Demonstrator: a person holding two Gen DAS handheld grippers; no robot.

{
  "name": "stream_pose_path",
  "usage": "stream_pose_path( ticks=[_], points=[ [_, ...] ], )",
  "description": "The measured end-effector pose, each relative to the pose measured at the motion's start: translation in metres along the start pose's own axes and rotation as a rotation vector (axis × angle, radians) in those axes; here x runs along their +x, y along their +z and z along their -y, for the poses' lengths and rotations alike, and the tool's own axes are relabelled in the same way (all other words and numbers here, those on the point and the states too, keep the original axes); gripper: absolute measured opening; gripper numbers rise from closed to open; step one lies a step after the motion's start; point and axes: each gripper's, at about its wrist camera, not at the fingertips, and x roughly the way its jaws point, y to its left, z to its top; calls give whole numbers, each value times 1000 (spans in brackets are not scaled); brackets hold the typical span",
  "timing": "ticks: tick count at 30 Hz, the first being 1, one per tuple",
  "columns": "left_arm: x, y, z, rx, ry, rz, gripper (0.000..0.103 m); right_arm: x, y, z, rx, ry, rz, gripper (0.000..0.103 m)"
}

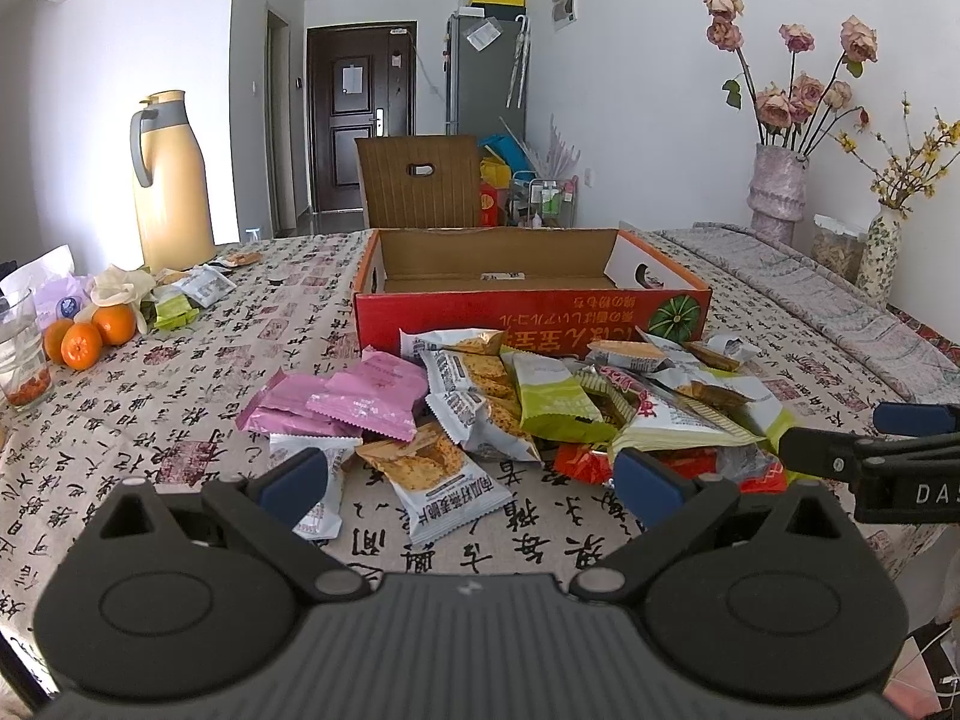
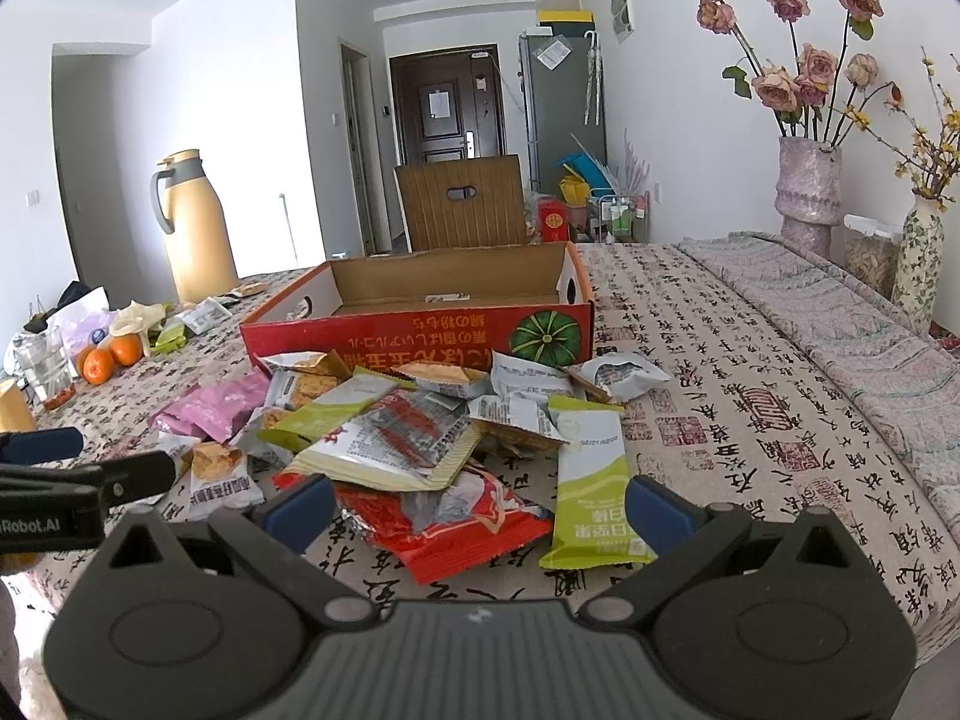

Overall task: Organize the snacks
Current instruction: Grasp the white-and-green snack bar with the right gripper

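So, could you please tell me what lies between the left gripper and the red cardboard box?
The snack pile: between the left gripper and the red cardboard box lie a cracker packet, pink packets and green packets, shown in the left wrist view.

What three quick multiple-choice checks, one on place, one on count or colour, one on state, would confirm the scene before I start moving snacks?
1. Where does the snack pile lie?
A. Inside the cardboard box
B. On the tablecloth in front of the box
C. Beside the thermos jug

2. How many oranges sit at the table's left side?
A. One
B. Three
C. Six

3. What state are the two grippers in?
A. Both open, holding nothing
B. Both shut on packets
C. Left shut, right open

Answers:
1. B: the packets are heaped on the tablecloth before the red front wall of the cardboard box.
2. B: three oranges cluster near the glass.
3. A: the left gripper and right gripper both show spread fingers with nothing between them.
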Motion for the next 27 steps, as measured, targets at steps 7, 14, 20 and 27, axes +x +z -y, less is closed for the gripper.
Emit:
stream_pose_path(
  ticks=[7,14,20,27],
  points=[
    [13,1,-3,-5,-1,-20,103,9,2,7,13,-13,-7,103],
    [27,4,-9,-19,12,-37,103,24,12,28,38,-67,-14,102],
    [43,8,-13,-29,21,-57,103,58,18,44,32,-109,-78,85],
    [60,8,-15,-38,37,-93,103,99,21,53,20,-125,-165,65]
  ],
)
